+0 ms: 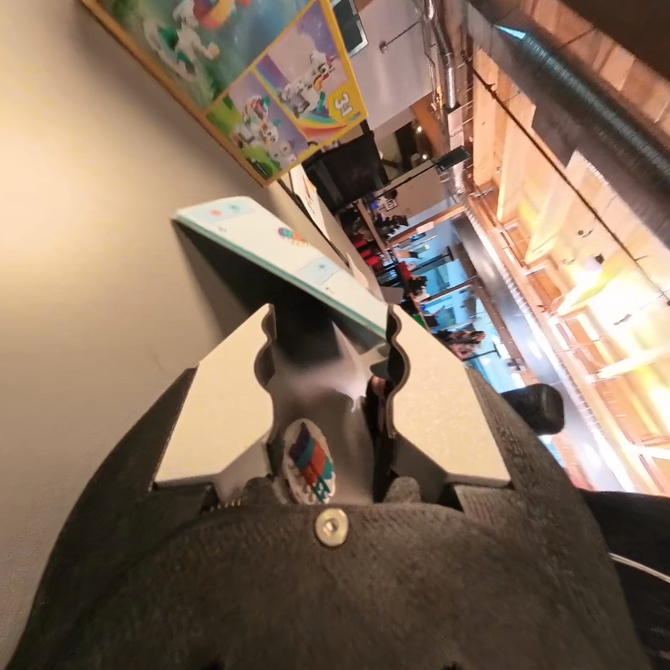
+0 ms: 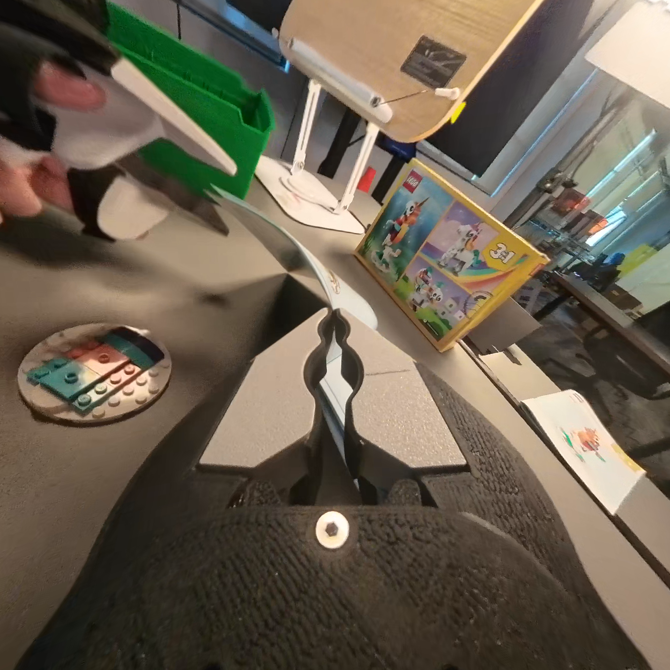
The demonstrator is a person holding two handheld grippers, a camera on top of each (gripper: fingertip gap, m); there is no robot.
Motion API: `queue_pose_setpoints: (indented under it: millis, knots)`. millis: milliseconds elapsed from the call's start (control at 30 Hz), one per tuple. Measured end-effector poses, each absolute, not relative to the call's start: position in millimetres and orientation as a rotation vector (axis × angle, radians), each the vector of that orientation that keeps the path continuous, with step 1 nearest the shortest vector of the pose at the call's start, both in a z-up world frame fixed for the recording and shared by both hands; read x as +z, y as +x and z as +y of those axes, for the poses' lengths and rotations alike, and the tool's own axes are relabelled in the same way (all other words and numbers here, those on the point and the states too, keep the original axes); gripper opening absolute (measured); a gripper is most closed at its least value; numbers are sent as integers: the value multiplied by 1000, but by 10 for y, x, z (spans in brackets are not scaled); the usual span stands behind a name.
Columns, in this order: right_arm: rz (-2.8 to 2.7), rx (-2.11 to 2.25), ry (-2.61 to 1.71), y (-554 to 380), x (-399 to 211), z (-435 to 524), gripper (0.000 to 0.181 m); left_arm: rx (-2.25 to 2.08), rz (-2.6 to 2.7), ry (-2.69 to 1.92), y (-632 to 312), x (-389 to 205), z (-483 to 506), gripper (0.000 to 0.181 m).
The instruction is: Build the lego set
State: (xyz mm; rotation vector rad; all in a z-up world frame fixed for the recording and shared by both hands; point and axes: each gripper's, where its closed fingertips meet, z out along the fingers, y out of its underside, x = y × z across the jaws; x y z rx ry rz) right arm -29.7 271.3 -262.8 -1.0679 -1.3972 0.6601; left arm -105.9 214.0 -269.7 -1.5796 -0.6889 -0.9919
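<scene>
The right tool [image 2: 335, 319] has its two fingers pressed together at the tips, pinching a thin sheet, and sits low over the desk [image 2: 145, 275]. The left tool [image 1: 328, 319] is rolled steeply sideways, its fingers spread apart with nothing between the tips. In the right wrist view it hangs above the desk's far left part, a person's hand [image 2: 40, 137] wrapped around it.
</scene>
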Motion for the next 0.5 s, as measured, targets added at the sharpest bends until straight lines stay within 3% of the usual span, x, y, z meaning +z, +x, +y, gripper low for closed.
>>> queue_pose_setpoints:
  millis: [33,400,500]
  knots:
    - [-1382,677,-1067,-292,-2609,2721,0,-1038,-705,-1571,-1023,-2712,2153,59]
    - [-1398,672,-1048,-296,-2642,2724,0,-1410,-750,-1335,-818,-2528,2269,35]
    - [-1412,668,-1043,-305,-2660,2710,0,-1434,-742,-1338,-774,-2525,2280,19]
